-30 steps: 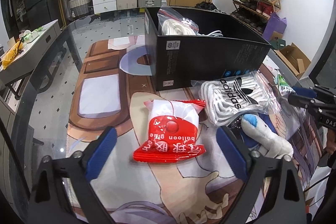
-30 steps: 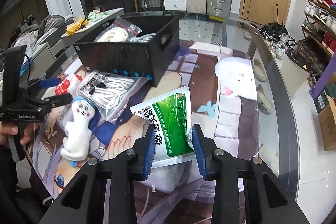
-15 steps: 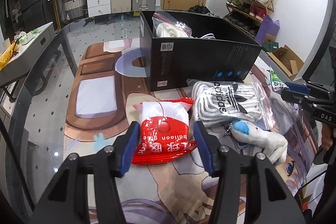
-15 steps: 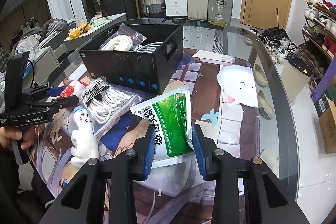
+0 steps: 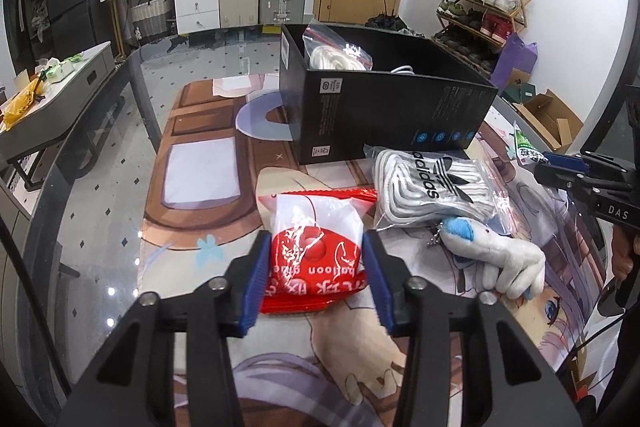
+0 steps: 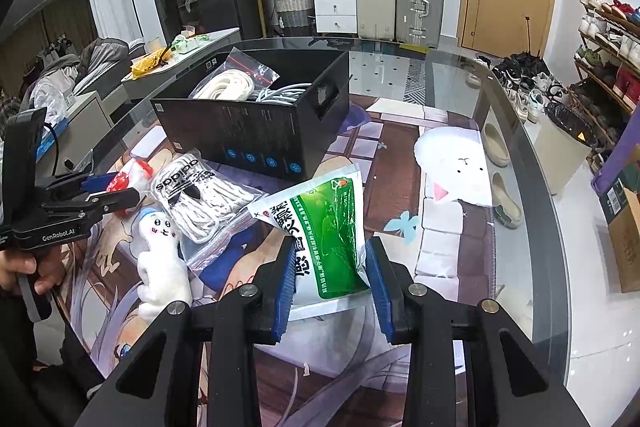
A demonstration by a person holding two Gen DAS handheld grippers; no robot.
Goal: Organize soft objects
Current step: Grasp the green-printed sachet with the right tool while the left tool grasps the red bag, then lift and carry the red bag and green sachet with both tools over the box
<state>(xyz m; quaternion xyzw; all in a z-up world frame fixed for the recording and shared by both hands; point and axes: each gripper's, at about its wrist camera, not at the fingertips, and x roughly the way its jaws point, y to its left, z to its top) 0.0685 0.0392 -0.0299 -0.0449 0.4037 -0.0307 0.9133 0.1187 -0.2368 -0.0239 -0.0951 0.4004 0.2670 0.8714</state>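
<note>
The red packet (image 5: 316, 247) is being clamped by the left gripper (image 5: 316, 283) and the green pouch (image 6: 324, 231) by the right gripper (image 6: 328, 287), likely needing lifting into the far black box (image 5: 384, 107).

"adidas" is printed on the clear bag of white laces (image 5: 434, 189) lying just beside the black box (image 5: 384, 119); "balloon glue" is read on the red packet (image 5: 316, 247); "GenRobot.AI" is marked on the left gripper (image 6: 86, 195).
</note>
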